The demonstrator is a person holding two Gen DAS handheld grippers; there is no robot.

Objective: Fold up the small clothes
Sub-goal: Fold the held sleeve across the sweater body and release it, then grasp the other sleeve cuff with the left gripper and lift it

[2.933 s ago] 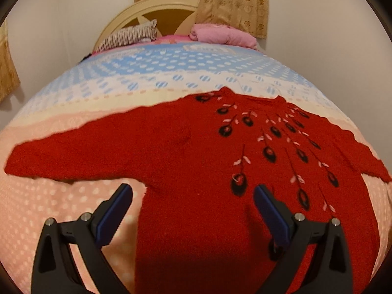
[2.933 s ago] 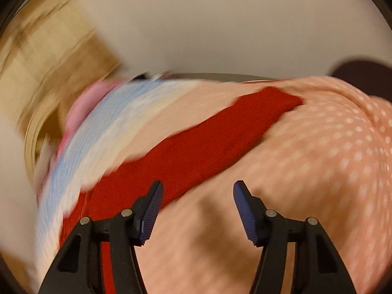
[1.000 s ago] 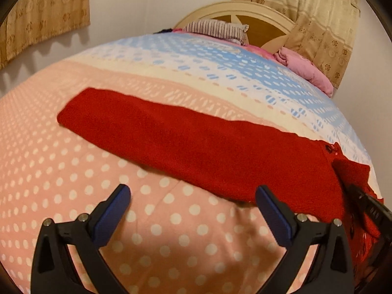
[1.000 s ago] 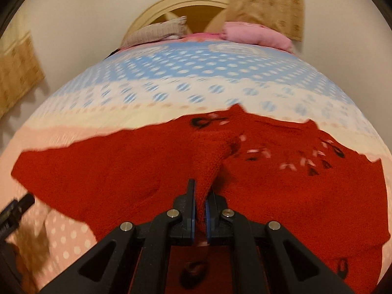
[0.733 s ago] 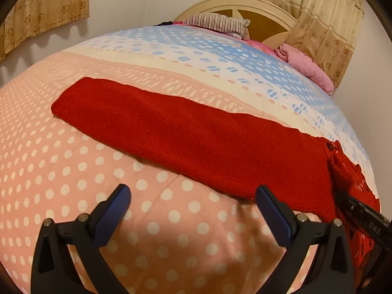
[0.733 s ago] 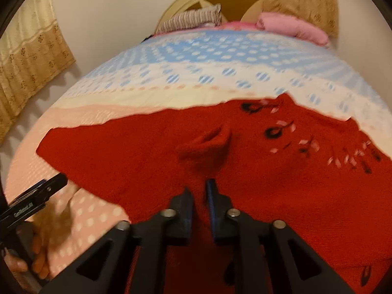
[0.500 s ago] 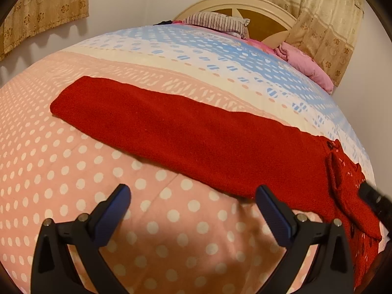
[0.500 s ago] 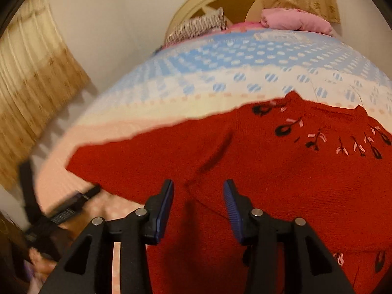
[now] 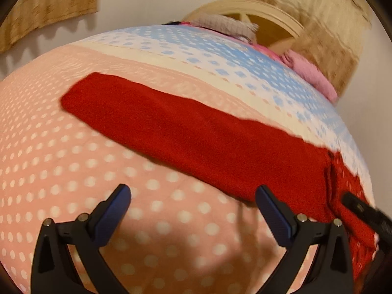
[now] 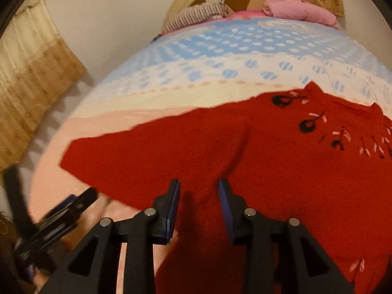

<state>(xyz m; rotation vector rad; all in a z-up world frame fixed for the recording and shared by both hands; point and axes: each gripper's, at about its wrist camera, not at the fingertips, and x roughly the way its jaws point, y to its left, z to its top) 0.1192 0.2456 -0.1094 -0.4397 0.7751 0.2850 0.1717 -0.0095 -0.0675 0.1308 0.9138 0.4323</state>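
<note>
Released sweater (image 10: 269, 171) beneath right jaws

Right tool (image 10: 199, 196) over red sweater (image 10: 281, 166), jaws partly apart and just narrowing, no cloth between pads. Sweater spread flat on dotted bed (image 10: 220, 56), sleeve (image 10: 117, 156) reaching left. Left tool (image 10: 61, 215) at lower-left edge, blurred.

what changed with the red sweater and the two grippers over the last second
The right gripper let go of the pinch of red sweater it was shut on; its jaws opened, then closed a little, touching nothing. The raised fold has dropped flat. The left gripper stayed open over the bedspread, sleeve unmoved.
</note>
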